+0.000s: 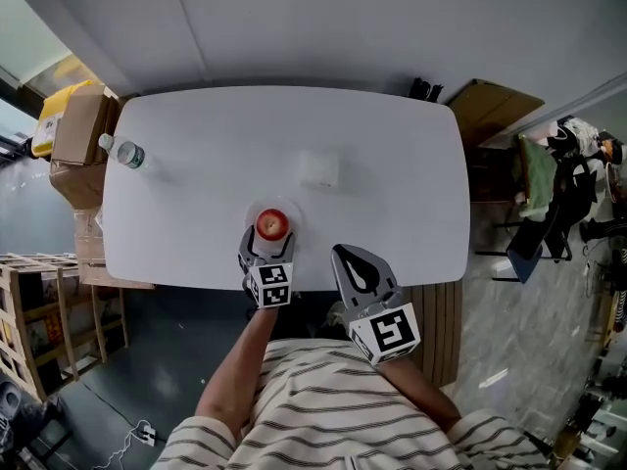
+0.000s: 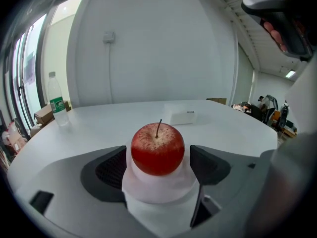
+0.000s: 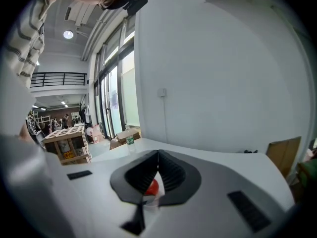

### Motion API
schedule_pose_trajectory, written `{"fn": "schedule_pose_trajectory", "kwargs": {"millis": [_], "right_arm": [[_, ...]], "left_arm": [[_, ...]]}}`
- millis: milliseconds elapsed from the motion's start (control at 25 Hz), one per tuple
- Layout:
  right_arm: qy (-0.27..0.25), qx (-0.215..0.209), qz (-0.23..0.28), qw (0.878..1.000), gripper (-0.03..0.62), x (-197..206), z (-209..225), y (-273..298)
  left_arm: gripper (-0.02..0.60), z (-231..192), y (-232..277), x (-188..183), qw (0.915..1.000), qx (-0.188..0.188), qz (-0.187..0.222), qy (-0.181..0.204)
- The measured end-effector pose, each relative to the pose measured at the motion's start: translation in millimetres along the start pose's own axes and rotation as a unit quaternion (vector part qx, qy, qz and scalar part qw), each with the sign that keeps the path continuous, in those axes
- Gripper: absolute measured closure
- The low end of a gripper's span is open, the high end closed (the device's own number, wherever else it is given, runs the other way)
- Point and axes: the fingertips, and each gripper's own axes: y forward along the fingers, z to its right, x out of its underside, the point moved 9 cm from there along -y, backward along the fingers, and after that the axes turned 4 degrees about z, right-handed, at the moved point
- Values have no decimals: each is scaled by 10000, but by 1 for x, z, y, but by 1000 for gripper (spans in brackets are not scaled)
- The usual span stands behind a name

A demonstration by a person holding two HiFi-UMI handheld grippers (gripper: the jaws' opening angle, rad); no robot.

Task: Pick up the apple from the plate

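Your left gripper [image 1: 266, 247] has its jaws wide apart, one on each side of the apple [image 2: 157, 150]. The pads [image 2: 111, 168] do not touch the fruit; on both sides you can see a gap. The apple sits upright, with the stem up, on a small white plate [image 2: 159, 188]. The plate lies on the white table [image 1: 216, 164], near the edge closest to you. Your right gripper [image 3: 158, 154] has its jaws closed together, tip against tip, and it holds nothing. In the head view it hangs over the near table edge, just to the right of the plate. Beyond the plate lies a white box [image 1: 319, 167], and a plastic bottle [image 1: 125, 153] rests at the left end of the table.
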Motion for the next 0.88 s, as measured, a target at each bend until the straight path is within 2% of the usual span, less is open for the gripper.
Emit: {"fn": "schedule_pose_trajectory", "kwargs": {"millis": [240, 600, 880], "right_arm": [[56, -5, -17, 10000, 580, 0, 6, 0], [48, 30, 47, 10000, 580, -3, 17, -9], [32, -125, 151, 9998, 582, -5, 16, -15]], "left_arm": [[198, -2, 8, 1, 9998, -186, -59, 0], [222, 2, -2, -4, 9997, -237, 27, 24], [222, 1, -35, -24, 9983, -460, 240, -247]]}}
